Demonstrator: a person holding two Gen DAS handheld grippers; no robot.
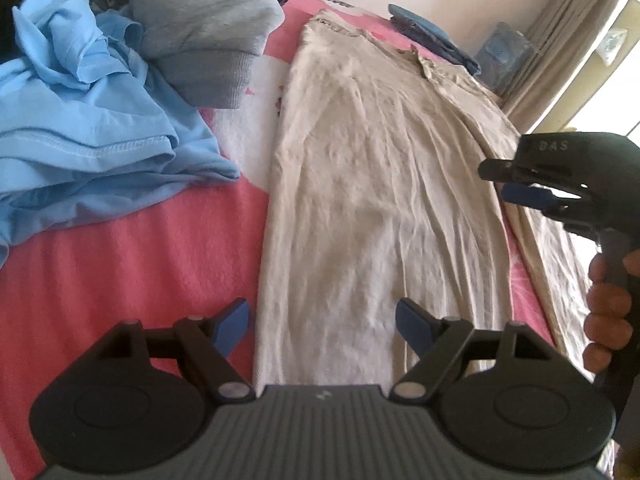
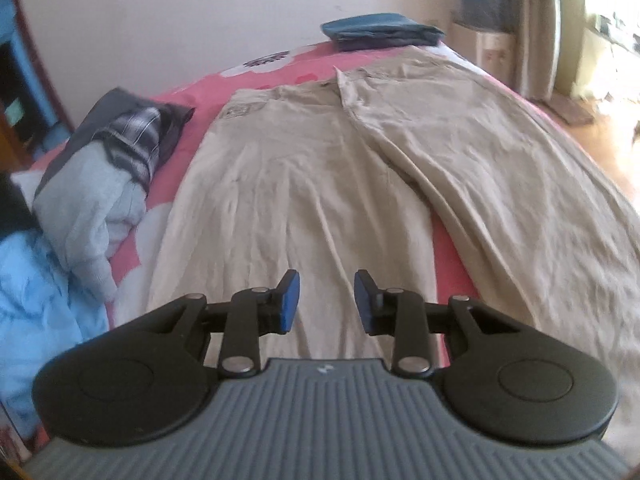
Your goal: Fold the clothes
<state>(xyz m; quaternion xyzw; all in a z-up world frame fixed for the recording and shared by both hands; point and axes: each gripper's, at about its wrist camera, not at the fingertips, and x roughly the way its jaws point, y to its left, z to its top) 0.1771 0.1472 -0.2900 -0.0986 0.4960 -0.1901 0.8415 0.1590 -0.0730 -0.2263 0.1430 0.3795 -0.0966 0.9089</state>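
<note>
Beige trousers [image 1: 380, 168] lie flat on the pink blanket [image 1: 120, 272], waistband at the far end. In the right wrist view the trousers [image 2: 304, 184] show both legs, splayed apart toward me. My left gripper [image 1: 322, 316] hovers open over the near end of the left leg, its left pad beyond the cloth's edge. My right gripper [image 2: 327, 292] hangs above the same leg, its blue pads a little apart with nothing between them. From the left wrist view the right gripper [image 1: 516, 184] appears side-on at the right, held by a hand [image 1: 608, 312].
A crumpled light blue shirt [image 1: 80, 120] and a grey sweater [image 1: 208, 36] lie left of the trousers. Folded dark blue clothes [image 2: 380, 30] sit at the bed's far end. A plaid garment [image 2: 132, 136] tops the left pile. Curtain [image 1: 560, 40] and floor [image 2: 600, 140] lie beyond the bed's right edge.
</note>
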